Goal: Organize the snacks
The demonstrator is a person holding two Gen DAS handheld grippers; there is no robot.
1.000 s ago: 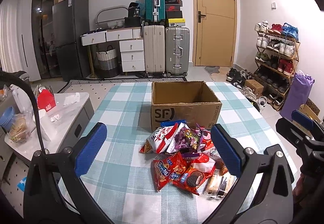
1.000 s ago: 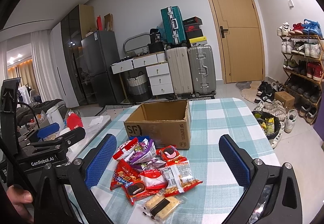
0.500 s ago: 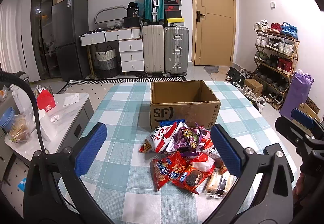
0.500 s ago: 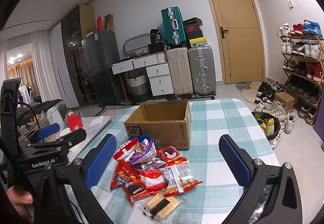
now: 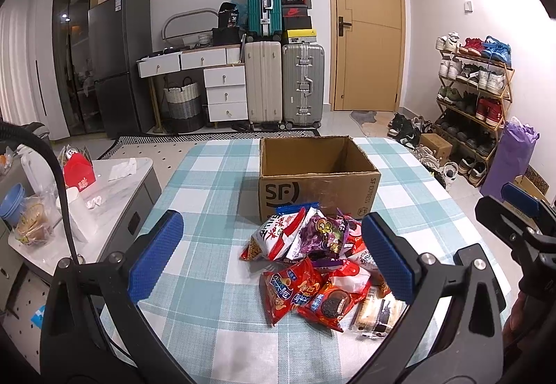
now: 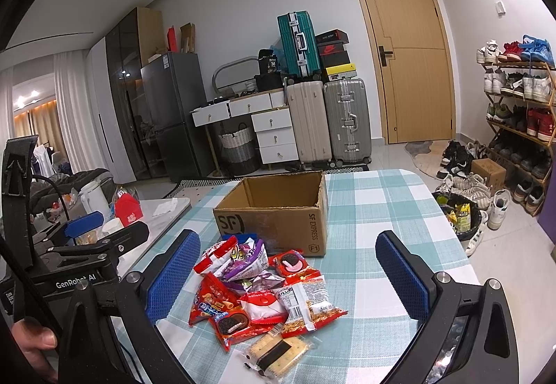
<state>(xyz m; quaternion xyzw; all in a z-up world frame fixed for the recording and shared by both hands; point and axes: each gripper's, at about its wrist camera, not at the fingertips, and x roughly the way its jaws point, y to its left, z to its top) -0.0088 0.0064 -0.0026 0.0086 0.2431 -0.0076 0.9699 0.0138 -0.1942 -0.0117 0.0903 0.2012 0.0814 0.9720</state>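
Note:
A pile of snack packets [image 5: 319, 266] lies on the checked tablecloth [image 5: 208, 210], just in front of an open, empty cardboard SF box [image 5: 316, 182]. The pile [image 6: 264, 293] and the box [image 6: 278, 210] also show in the right wrist view. My left gripper [image 5: 274, 262] is open and empty, held above the table near the pile's left side. My right gripper [image 6: 288, 276] is open and empty, above the pile. The right gripper's tip shows at the left wrist view's right edge [image 5: 521, 210]; the left gripper shows in the right wrist view [image 6: 87, 245].
A grey side cabinet [image 5: 104, 186] with cups, a red box and bags stands left of the table. Suitcases [image 5: 285, 82], drawers and a door are at the back. A shoe rack [image 5: 476, 89] and a bin with rubbish [image 6: 458, 214] stand to the right.
Both views have shifted only slightly; the grippers stay open and the snacks and box have not moved.

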